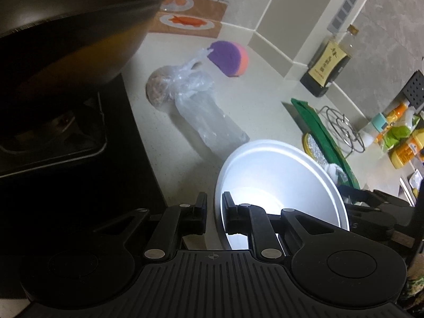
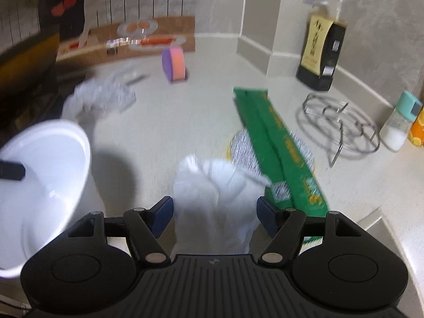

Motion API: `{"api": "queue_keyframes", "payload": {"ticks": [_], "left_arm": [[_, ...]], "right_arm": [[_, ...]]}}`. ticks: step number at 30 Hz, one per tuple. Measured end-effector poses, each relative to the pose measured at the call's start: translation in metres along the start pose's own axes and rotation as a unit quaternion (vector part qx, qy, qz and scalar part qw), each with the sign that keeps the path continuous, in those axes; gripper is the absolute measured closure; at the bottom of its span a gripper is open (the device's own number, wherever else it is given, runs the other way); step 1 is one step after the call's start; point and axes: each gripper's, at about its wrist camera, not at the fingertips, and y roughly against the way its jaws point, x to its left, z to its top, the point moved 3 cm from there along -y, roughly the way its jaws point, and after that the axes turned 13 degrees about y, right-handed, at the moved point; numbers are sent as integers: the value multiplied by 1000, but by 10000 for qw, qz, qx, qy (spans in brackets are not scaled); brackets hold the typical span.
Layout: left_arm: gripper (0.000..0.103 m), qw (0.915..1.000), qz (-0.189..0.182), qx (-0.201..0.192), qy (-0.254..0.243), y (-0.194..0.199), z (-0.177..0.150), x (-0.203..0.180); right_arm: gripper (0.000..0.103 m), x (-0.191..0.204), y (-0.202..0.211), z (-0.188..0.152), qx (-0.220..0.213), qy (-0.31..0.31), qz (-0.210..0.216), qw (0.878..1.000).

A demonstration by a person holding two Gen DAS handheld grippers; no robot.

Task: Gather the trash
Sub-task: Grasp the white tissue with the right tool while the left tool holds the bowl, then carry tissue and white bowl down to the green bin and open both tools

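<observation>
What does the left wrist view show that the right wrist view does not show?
Only the left wrist view shows the black wok on the stove and the left hand-held gripper clamped on the white bowl's rim.

Only the right wrist view shows the right hand-held gripper open around the crumpled white tissue.

Both show the bowl, green wrapper, purple-orange sponge, clear plastic bag, wire trivet and dark bottle.
</observation>
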Motion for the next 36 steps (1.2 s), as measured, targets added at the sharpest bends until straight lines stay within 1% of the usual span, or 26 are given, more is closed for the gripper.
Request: {"api": "queue_keyframes", "payload": {"ticks": [2,3,4,6,9,11,13,16,20,23,25,27,30,32,33,34,36], "left_arm": [[88,10000,-10,73,-14,-3,-2,-1],[88,9999,-31,112,-8,-4,-3,-1],[88,9999,-59,146,1,-6,-4,0],[88,9996,-204,199,65,-8,-5,1],[89,9986,-407,218,240,-11,-5,4],[89,9977,-563,190,332,-11,-4,3],[89,9970,-694,186,281,-12,-3,-5],[89,9959,-861,245,113,-15,-1,-22],[89,9914,-1226,436,-119,-19,0,-53],[89,9861,-1448,621,-523,-25,-11,-86],[89,9799,-1582,796,-913,-34,-28,-114],[89,9716,-1701,1122,-1205,-49,-53,-139],[89,9587,-1658,1672,-1596,-83,-104,-169],[89,9510,-1490,1917,-1914,-114,-145,-181],[89,9487,-1353,1996,-2046,-130,-166,-183],[89,9475,-1185,2080,-2122,-149,-187,-182],[89,9468,-799,2299,-2105,-194,-228,-175]], "right_arm": [[33,2,-5,-5,85,-41,-3,10000],[44,2,-6,-6,119,-76,8,9999],[68,2,-5,-7,94,-143,124,9998],[92,1,0,-3,140,-227,321,9991],[92,-3,19,6,-106,-347,320,9988],[92,-8,38,12,-348,-525,365,9973],[92,-16,56,15,-545,-673,359,9956],[92,-27,82,11,-744,-823,201,9936],[92,-47,114,-11,-878,-1147,-140,9894],[92,-67,138,-40,-863,-1479,-548,9837],[92,-81,152,-64,-771,-1736,-875,9779],[92,-96,165,-93,-642,-2010,-1150,9707],[92,-116,178,-145,-313,-2439,-1537,9570],[92,-126,180,-185,8,-2659,-1771,9476],[92,-128,179,-205,160,-2750,-1847,9434],[92,-131,176,-228,361,-2872,-1893,9383],[92,-132,163,-273,725,-3110,-1866,9291]]}}
